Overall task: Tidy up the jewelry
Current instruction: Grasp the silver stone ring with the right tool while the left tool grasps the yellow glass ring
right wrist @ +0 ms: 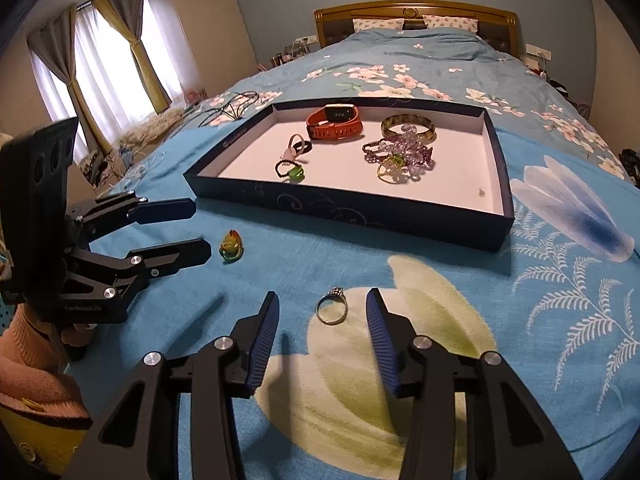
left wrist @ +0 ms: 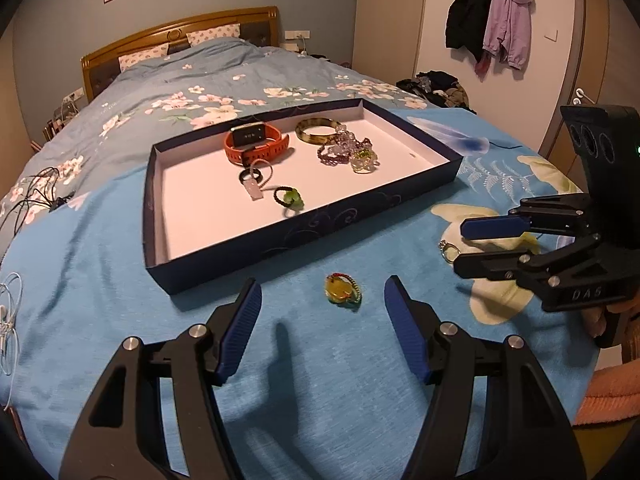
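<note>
Hovering my left gripper [left wrist: 323,300] with jaws apart around the yellow ring [left wrist: 343,288], untouched; my right gripper [right wrist: 322,310] gapes around the silver ring [right wrist: 331,306], holding nothing.

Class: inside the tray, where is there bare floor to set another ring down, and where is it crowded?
The tray is bare along its near wall and right side, apart from a tiny speck. The far middle is crowded: orange watch, bangle, purple beads.

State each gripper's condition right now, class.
Left gripper: open, empty, yellow-green ring between jaws.
Right gripper: open, empty, silver ring between jaws.
</note>
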{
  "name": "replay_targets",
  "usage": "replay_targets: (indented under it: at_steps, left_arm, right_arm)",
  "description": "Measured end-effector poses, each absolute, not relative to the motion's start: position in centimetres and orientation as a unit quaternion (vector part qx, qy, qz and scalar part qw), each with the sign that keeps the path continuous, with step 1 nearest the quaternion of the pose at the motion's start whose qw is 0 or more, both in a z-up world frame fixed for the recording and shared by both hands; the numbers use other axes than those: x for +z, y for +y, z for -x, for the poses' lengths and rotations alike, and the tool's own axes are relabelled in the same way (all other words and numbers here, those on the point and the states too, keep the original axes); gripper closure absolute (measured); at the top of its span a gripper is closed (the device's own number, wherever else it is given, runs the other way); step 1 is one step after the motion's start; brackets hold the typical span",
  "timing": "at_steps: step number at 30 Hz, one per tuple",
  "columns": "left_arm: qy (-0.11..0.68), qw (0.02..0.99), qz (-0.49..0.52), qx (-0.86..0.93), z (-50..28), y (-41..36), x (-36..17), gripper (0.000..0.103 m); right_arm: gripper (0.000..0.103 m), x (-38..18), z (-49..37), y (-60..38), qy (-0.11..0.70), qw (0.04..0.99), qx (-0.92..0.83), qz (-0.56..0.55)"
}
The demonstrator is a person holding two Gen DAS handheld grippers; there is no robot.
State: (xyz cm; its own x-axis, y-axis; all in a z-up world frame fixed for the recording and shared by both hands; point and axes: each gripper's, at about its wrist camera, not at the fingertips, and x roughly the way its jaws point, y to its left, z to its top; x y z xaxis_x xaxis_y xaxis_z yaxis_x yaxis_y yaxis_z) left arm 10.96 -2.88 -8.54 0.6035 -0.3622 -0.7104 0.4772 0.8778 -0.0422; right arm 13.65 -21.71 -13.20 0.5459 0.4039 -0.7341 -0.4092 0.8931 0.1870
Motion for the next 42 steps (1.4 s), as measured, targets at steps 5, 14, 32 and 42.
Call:
replay_targets:
  at_steps: [5,14,32,42]
  left_arm:
    - [0.391,0.886,-0.078,-0.235,-11.4,-3.3,-9.0,0.041]
    - [0.417,0.873,-0.077,-0.242,-12.5,-4.2,-9.9,0.052]
    - [0.429,0.867,-0.065,-0.245,-13.2,-4.6,-10.3,0.079]
    - [0.427,0.869,-0.057,-0.243,-13.2,-4.2,-10.3,0.086]
  right_arm:
    - [0.060,-13.5,-13.9,-21.5,0.427,0.876,0.225,0.010]
    - [0.061,-13.6,-13.9,-21.1,0.427,0.877,0.219,0.023]
    - [0.087,-13.6,-14.1,-20.3,0.425,0.880,0.202,0.058]
    - [0.087,-13.3,-13.9,-20.4,0.417,0.885,0.201,0.056]
